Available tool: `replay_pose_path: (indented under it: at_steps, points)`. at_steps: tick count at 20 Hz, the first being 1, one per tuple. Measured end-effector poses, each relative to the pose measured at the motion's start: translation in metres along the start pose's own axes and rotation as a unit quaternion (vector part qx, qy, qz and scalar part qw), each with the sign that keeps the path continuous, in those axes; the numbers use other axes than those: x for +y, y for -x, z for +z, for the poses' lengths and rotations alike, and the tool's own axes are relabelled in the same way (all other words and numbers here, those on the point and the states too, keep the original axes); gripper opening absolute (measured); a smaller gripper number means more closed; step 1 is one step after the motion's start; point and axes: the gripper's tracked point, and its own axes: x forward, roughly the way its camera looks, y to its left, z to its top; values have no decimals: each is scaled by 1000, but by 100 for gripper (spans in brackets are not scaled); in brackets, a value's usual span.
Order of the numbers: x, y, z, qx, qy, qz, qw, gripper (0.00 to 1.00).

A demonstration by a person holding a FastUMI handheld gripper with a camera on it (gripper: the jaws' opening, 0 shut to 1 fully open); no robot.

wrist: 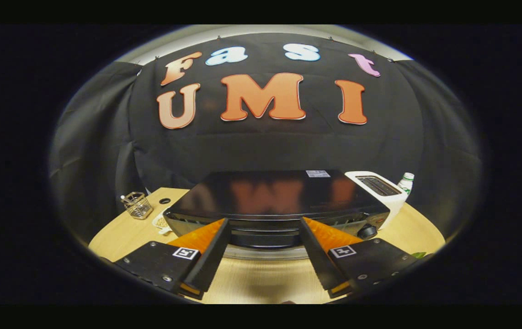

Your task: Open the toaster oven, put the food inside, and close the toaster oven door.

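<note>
Gripper view first: I see the black, glossy-topped toaster oven (pixel 270 201) sitting on the pale wooden counter (pixel 265 278), straight ahead of my fingers. Its door looks closed to me, with the dark bar of the handle (pixel 264 236) running across the front, so I judge the task barely begun: opening, loading the food and shutting the door all remain. I cannot pick out the food for certain from here; something pale lies on the counter (pixel 162 223) left of the oven, too small for me to name.

My gripper (pixel 264 226) is released, its fingers (pixel 213 256) spread wide with nothing between them but bare counter and the oven's front. The handle lies just ahead of the tips, roughly centred in the gap, and I cannot tell whether they touch it.

A white slot toaster (pixel 380 187) stands to the right of the oven, a white bottle with a green cap (pixel 406 182) behind it, and a small wire basket (pixel 136 205) sits off to the left, well apart
</note>
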Motion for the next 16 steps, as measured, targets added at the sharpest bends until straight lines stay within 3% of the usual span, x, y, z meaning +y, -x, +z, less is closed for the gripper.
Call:
replay_pose_path:
  at_steps: [8, 12, 16]
  points:
    - [1, 59, -54, 98, 32, 52, 993, 87]
    - [5, 79, -76, 143, 5, 62, 988, 88]
    - [17, 95, -117, 220, 3, 96, 971, 87]
